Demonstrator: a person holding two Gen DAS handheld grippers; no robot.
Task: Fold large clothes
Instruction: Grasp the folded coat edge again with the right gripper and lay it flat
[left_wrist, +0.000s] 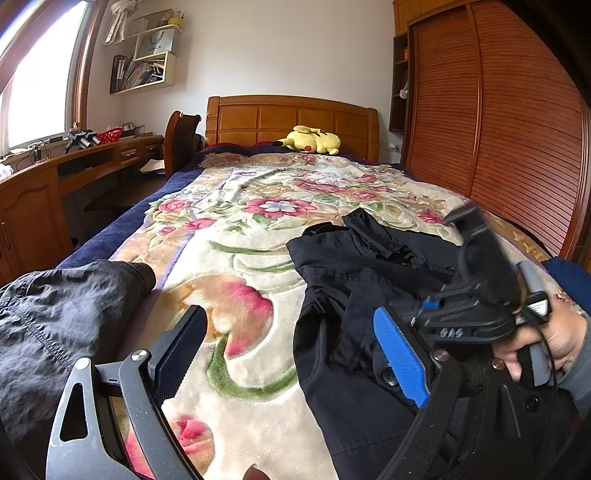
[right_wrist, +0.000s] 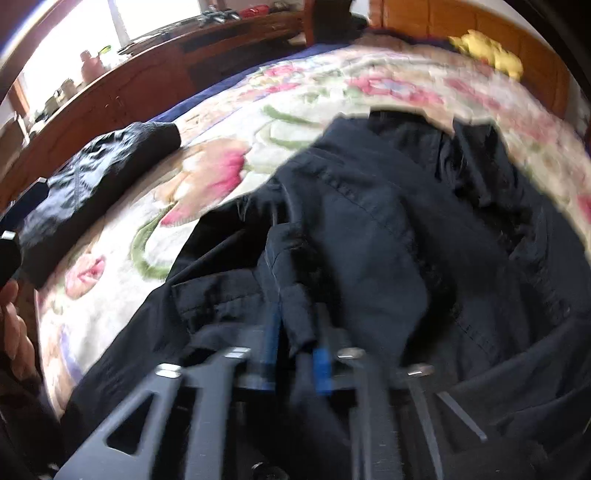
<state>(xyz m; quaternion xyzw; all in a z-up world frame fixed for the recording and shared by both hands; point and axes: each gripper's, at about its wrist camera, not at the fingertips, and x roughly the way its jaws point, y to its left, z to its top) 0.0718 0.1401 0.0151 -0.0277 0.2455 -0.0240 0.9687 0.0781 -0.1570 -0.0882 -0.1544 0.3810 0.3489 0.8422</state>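
Across the lower right of the left wrist view, a dark navy jacket (left_wrist: 354, 280) lies crumpled on a floral blanket (left_wrist: 236, 236) that covers the bed. At the lower left edge of that frame a second dark garment (left_wrist: 55, 314) rests on the blanket, well apart from the jacket. The left gripper (left_wrist: 291, 350) hangs over the blanket with its jaws spread wide and nothing between them; its blue pad sits just beside the jacket's edge. In the right wrist view, which is blurred, the right gripper (right_wrist: 295, 343) is clamped onto a fold of the jacket (right_wrist: 369, 221), the cloth bunched up between the two blue pads. The person's right hand (left_wrist: 543, 343) shows at the right edge of the left wrist view, wrapped round the gripper's handle. At the upper left of that view, wall shelves (left_wrist: 147, 59) hold books, papers and a white paper bag, and a red basket (left_wrist: 109, 134) stands on the wooden desk (left_wrist: 33, 184); what is in it cannot be told. A yellow plush toy (left_wrist: 310, 140) lies against the headboard (left_wrist: 291, 118)
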